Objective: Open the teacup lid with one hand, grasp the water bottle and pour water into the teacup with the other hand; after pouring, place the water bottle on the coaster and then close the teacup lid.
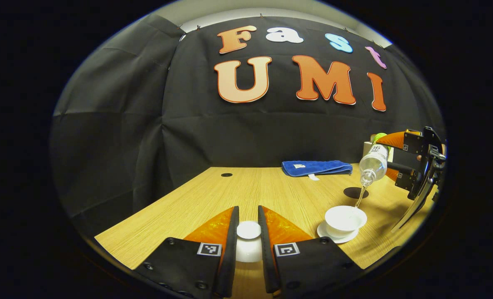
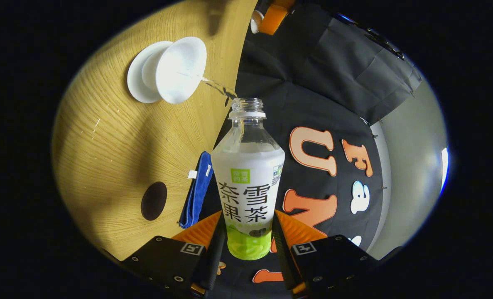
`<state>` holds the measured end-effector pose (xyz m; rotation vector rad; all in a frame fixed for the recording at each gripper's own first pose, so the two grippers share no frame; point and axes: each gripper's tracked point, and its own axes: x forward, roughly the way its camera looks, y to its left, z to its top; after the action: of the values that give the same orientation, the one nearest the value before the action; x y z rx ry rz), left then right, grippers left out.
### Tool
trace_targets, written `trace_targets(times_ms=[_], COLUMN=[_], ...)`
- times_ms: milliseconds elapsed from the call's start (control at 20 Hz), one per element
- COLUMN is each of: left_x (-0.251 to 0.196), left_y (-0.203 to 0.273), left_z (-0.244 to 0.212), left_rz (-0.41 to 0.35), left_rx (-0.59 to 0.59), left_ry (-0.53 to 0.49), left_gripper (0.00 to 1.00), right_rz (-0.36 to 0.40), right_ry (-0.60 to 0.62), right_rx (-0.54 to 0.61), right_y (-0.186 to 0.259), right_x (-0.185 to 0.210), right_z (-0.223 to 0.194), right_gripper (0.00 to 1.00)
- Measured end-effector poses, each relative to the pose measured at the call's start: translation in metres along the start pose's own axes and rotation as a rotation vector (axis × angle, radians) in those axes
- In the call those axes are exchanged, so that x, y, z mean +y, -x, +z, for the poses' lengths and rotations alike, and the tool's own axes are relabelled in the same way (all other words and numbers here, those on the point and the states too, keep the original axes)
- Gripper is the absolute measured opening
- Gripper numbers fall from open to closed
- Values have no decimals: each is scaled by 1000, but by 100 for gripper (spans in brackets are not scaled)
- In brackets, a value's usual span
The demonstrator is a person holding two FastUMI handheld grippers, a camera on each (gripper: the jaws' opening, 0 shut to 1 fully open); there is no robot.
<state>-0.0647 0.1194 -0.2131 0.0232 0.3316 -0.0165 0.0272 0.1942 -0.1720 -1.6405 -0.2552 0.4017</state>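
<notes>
Fingers of the left gripper point(image 1: 248, 245) press from both sides on the white round ceramic teacup lid point(image 1: 248, 229), held clear above the light wooden surface point(image 1: 213, 195). Just right of it, the white ceramic teacup point(image 1: 345, 219) stands uncovered on its white saucer point(image 1: 333, 237), upright, with a thin stream of water point(image 1: 359, 199) falling into its bowl. Above the cup, the right gripper point(image 1: 400, 160) clamps the clear plastic water bottle with a white and green label point(image 1: 374, 162), tilted mouth-down toward the cup. In the right gripper view, both fingers of the right gripper point(image 2: 246, 245) press on the bottle's point(image 2: 248, 182) lower body, its uncapped mouth pointing at the teacup point(image 2: 180, 68), water arcing between them. Beyond the cup, a dark round coaster point(image 1: 355, 192) lies flat and bare on the surface. Farther back, a folded blue cloth point(image 1: 317, 167) rests near the rear edge, well apart from the cup.
</notes>
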Motion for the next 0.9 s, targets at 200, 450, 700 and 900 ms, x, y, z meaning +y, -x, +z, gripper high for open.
trace_targets(times_ms=[200,450,700,900], left_x=[-4,-3,-3,-3], left_y=[0,1,2,2], left_z=[-1,0,0,-2], left_rz=[-8,-4,-6,-8], left_rx=[0,3,2,6], left_ry=[1,3,-1,0], left_gripper=[32,32,32,32], right_rz=[-31,-82,-130,-170], right_ry=[29,79,136,176], right_rx=[-16,-34,-51,-55], right_y=[2,3,0,2], right_x=[-2,-5,-8,-8], right_z=[1,2,0,1], right_gripper=[62,62,63,62])
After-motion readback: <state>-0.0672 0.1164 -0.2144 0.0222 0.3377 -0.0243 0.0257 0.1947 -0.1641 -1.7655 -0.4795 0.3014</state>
